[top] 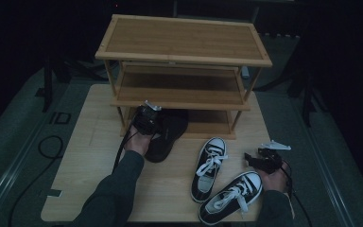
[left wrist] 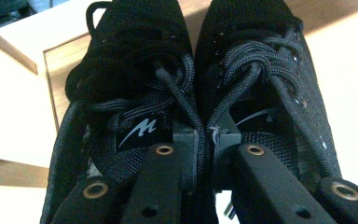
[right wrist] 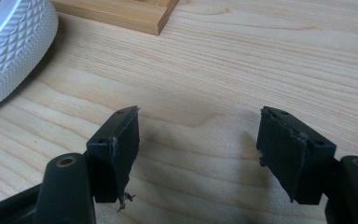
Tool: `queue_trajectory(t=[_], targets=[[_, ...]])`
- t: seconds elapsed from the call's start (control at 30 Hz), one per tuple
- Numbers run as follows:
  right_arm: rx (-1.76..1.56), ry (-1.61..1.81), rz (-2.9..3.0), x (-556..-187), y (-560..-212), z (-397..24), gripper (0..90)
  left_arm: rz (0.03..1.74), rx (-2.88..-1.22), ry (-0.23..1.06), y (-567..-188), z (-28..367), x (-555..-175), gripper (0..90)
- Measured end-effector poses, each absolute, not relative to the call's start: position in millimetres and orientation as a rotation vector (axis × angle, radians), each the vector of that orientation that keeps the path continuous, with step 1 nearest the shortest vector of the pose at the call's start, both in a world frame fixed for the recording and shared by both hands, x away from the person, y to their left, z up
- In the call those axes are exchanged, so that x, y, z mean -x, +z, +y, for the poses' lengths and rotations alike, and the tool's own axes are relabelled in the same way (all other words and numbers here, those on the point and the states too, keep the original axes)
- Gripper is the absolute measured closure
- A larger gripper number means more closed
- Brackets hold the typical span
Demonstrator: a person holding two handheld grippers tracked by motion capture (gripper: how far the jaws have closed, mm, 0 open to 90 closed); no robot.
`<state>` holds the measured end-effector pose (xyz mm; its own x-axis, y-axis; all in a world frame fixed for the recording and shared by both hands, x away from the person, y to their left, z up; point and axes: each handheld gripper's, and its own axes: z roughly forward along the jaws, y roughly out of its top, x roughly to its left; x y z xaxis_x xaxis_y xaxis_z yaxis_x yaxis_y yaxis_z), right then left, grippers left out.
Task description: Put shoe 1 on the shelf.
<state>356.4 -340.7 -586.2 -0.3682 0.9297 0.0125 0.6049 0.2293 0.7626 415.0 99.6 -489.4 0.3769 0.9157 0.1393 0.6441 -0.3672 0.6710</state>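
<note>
High view: left gripper (top: 147, 116) carries the black shoes (top: 169, 132) to the rack's bottom shelf (top: 208, 126).

Left gripper view: jaws pinch both shoes' inner collars.

Right gripper view: right gripper (right wrist: 198, 149) jaws spread over the table (right wrist: 242, 60).

Next: slide shoes in, release.

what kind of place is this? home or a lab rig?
Likely a staged recording setup, not a home: a small wooden table ringed by dark curtains, cables on the grey floor, and a three-tier shoe rack standing on the table with black shoes and sneakers around it.
</note>
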Motion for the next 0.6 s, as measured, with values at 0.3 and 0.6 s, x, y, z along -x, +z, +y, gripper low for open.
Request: queue_trajectory(t=[0.3, 0.6], targets=[[-1.407, 0.965, 2.060, -356, -586, -341, 29.2, 1.325, -2.151, 0.689, -483, 101, -409, 54.8], [-1.408, 0.964, 2.060, -356, -586, -341, 29.3, 1.251, -2.148, 0.651, -462, 115, -388, 50.3]])
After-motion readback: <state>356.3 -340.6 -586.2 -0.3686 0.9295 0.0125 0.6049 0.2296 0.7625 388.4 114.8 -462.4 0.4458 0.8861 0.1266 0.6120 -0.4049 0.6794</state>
